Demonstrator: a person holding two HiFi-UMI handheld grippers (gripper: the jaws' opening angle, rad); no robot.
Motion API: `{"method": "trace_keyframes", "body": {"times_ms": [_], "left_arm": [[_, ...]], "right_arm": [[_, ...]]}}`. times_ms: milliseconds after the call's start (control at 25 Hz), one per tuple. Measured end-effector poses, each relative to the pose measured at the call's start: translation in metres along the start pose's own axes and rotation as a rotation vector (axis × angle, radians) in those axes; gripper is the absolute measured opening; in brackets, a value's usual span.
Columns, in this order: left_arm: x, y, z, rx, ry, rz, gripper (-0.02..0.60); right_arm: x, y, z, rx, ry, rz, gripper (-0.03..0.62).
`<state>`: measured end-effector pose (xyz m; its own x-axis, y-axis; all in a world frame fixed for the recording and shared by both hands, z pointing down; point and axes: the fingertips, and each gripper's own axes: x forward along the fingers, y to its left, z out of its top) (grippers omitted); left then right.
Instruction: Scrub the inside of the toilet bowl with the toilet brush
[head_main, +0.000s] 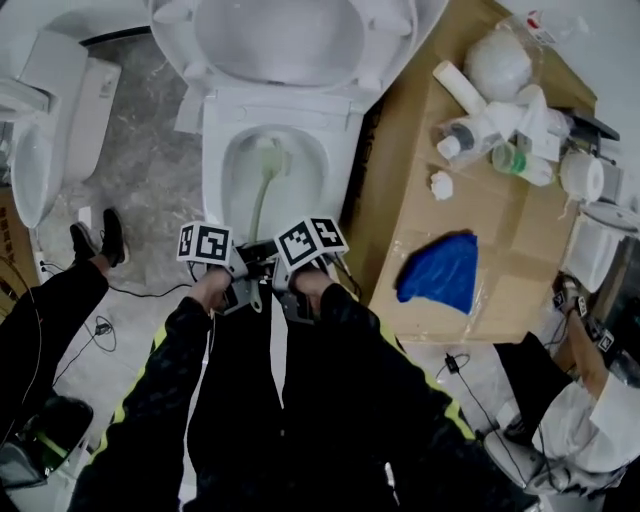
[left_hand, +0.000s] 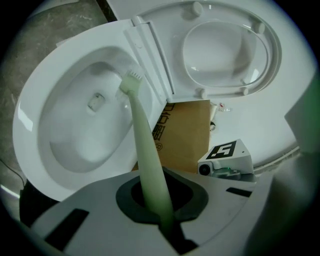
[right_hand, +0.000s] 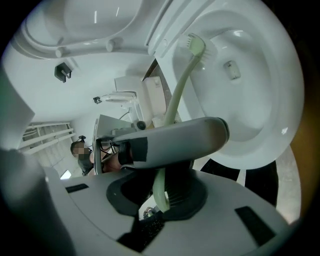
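The white toilet bowl stands open with its seat and lid raised. A toilet brush with a pale green handle reaches down into the bowl, and its bristle head rests against the far inner wall. In the left gripper view the brush head lies on the wall of the bowl, above the drain. My left gripper and right gripper sit side by side at the near rim. Both are shut on the handle's lower end. The left gripper's jaw crosses the right gripper view.
A flattened cardboard box right of the toilet carries a blue cloth, bottles and plastic bags. A second toilet stands at the left. A bystander's shoes and cables lie on the grey floor. Another person crouches at the lower right.
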<state>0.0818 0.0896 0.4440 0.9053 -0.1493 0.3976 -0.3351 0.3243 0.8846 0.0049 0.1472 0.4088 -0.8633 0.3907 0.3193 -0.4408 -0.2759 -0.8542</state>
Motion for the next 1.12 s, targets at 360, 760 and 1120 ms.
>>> {"method": "trace_keyframes", "body": {"times_ms": [360, 760, 1120], "left_arm": [[-0.014, -0.058, -0.033, 0.02, -0.038, 0.004, 0.009], [-0.05, -0.131, -0.064, 0.058, -0.101, -0.003, 0.01], [-0.069, -0.167, -0.093, 0.09, -0.182, -0.022, 0.01]], "right_arm": [[-0.029, 0.042, -0.046, -0.04, 0.019, 0.0, 0.064], [-0.053, 0.108, -0.095, -0.108, 0.04, -0.01, 0.064], [-0.062, 0.136, -0.136, -0.19, 0.065, -0.027, 0.064]]}}
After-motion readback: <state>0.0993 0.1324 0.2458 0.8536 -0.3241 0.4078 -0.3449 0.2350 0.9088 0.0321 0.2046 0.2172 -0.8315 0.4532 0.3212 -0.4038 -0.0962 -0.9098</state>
